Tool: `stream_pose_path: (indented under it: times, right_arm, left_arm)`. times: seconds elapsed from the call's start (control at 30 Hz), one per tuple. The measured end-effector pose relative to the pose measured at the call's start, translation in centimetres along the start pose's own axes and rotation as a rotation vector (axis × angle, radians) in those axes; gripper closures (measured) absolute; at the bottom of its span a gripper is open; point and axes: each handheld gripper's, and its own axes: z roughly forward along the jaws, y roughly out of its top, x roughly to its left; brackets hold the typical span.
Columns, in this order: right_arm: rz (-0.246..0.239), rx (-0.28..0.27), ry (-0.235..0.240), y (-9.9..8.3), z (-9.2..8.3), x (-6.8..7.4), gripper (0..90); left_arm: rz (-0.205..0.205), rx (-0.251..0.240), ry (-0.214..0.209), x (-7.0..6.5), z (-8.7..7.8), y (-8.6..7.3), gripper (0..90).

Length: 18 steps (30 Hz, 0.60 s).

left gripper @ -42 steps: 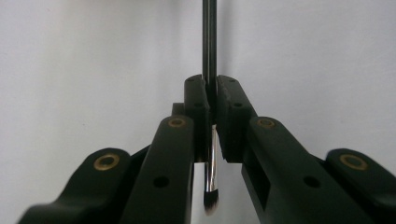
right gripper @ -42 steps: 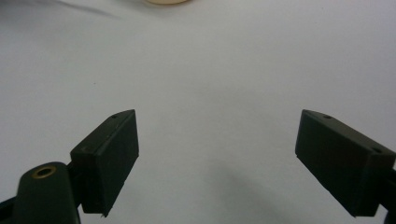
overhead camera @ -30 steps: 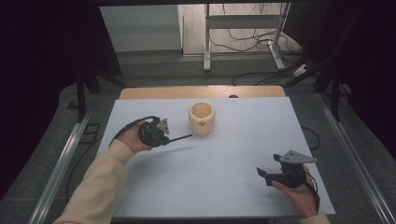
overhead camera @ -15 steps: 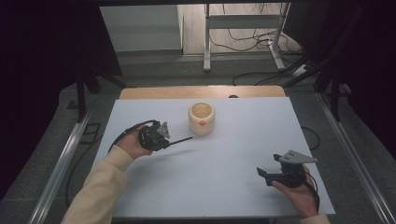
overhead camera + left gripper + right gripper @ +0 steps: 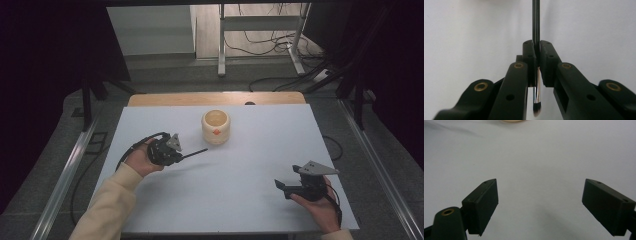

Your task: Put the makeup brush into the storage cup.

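Two grippers are over the white table (image 5: 240, 200). Left gripper (image 5: 176, 153) is clamped on a thin black brush (image 5: 536, 30): the handle points toward the cream cup (image 5: 216, 126), its tip stopping just short of it, and the bristle end hangs back between the jaws. Right gripper (image 5: 283, 187) rests near the table's front right, jaws spread wide, holding nothing.

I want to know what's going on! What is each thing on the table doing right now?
left gripper: shut on the brush.
brush: clamped between the jaws, handle pointing toward the cup, bristle end back by the hand.
right gripper: open, holding nothing.
cup: upright on the table, untouched.
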Motion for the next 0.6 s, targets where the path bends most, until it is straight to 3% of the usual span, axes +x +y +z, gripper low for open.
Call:
stream_pose_path:
  times: [0.33, 0.6]
  right_arm:
    - [0.002, -0.004, -0.001, 0.0, -0.1, 0.0, 13.8]
    - [0.000, -0.002, 0.000, 0.0, 0.0, 0.0, 13.9]
  left_arm:
    - [-0.027, -0.033, 0.005, -1.3, -0.3, 0.3, 83.7]
    - [-0.011, -0.043, 0.005, -2.5, -0.4, 0.4, 83.7]
